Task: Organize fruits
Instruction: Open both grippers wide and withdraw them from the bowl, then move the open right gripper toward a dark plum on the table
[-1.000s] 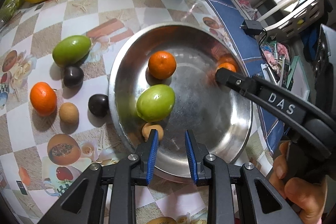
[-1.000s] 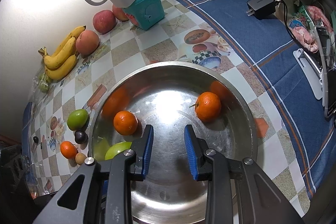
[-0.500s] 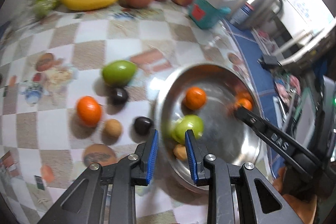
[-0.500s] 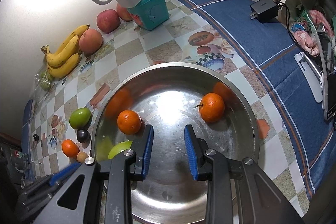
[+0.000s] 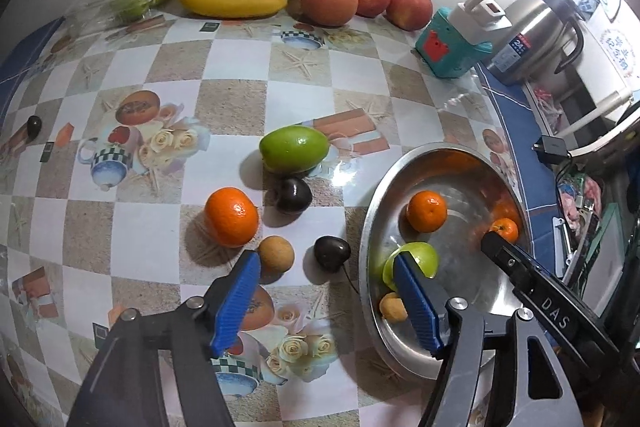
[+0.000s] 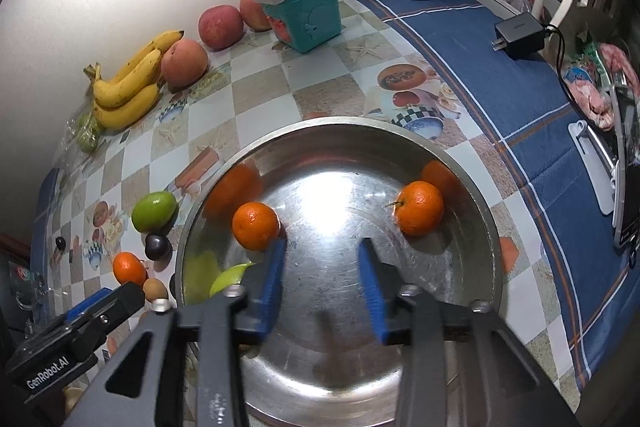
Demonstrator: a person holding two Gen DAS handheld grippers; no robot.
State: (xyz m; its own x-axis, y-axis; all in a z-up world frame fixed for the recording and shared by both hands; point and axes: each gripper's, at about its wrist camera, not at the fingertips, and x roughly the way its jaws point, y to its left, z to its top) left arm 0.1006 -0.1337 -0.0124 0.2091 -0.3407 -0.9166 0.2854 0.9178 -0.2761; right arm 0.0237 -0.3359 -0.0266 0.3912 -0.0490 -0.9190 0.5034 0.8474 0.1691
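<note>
The left claw (image 5: 326, 269), spread wide and empty, hangs over 1 dark plum (image 5: 331, 253) beside the bowl (image 5: 366, 267).

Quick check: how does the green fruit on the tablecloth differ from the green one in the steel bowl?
The green fruit on the tablecloth lies loose beside a dark plum, fully visible; the green fruit in the bowl sits inside the steel bowl, partly hidden behind the left gripper finger. The first looks elongated, the second rounder. Both are smooth, glossy green.
</note>
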